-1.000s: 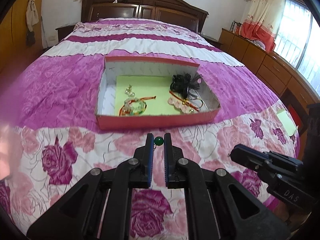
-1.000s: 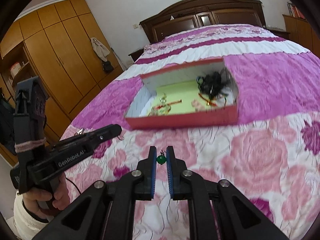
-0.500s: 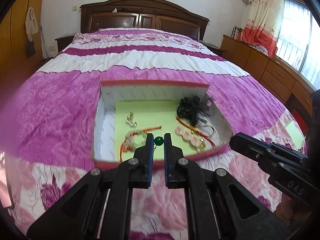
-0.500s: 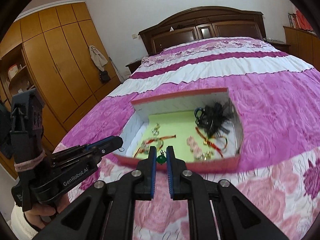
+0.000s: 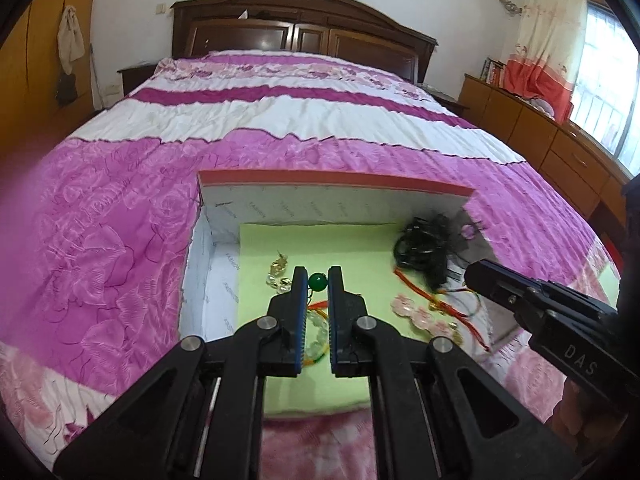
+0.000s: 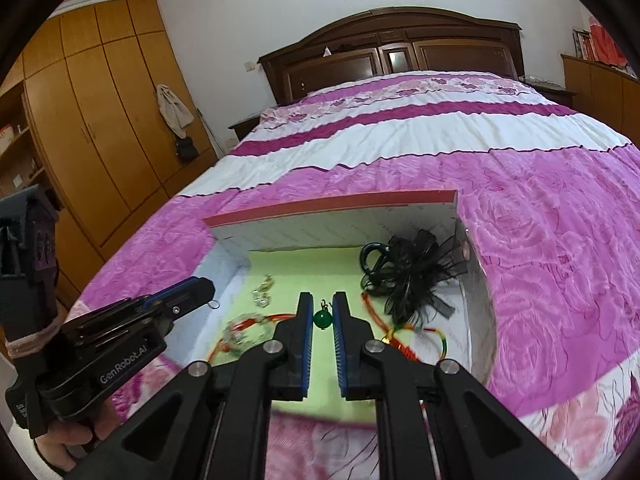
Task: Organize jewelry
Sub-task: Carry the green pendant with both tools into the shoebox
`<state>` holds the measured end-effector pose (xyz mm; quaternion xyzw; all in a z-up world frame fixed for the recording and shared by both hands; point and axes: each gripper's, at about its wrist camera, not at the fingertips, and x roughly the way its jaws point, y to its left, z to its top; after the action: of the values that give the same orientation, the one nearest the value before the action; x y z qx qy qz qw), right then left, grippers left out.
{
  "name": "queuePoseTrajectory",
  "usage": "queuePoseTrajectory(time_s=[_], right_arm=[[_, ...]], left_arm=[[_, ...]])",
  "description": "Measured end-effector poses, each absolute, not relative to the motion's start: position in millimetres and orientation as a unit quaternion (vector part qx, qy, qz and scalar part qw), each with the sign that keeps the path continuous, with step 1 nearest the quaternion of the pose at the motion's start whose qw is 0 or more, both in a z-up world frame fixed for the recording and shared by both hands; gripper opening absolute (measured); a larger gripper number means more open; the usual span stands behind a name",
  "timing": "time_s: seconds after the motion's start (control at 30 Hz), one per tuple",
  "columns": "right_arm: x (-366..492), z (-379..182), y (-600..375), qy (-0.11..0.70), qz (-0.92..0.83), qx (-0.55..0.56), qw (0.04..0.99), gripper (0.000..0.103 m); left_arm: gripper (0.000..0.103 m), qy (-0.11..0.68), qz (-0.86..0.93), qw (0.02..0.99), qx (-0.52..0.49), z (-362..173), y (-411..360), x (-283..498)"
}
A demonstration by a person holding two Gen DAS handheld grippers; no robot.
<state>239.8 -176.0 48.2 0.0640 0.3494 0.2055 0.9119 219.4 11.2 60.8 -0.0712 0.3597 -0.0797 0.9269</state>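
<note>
Left wrist view has the left gripper (image 5: 318,280) pinching a green bead earring (image 5: 317,281) over the box (image 5: 332,178), the right gripper (image 6: 322,312) likewise with its bead (image 6: 322,319); bracelets (image 5: 424,316) already lie inside, so only releasing seems left.

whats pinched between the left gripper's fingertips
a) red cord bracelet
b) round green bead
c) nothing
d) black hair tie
b: in the left wrist view, a round green bead sits clamped between the tips of the left gripper, over the box.
</note>
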Motion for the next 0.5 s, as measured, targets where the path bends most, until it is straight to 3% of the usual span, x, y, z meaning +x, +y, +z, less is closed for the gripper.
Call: queuePoseTrajectory(time_s=[0.5], right_arm=[[288.9,0.5,-166.4,0.406,0.165,0.031,0.898,0.012]], left_arm=[[0.001,0.413,-0.054,0.905,-0.089,14.5,23.0,253.5]])
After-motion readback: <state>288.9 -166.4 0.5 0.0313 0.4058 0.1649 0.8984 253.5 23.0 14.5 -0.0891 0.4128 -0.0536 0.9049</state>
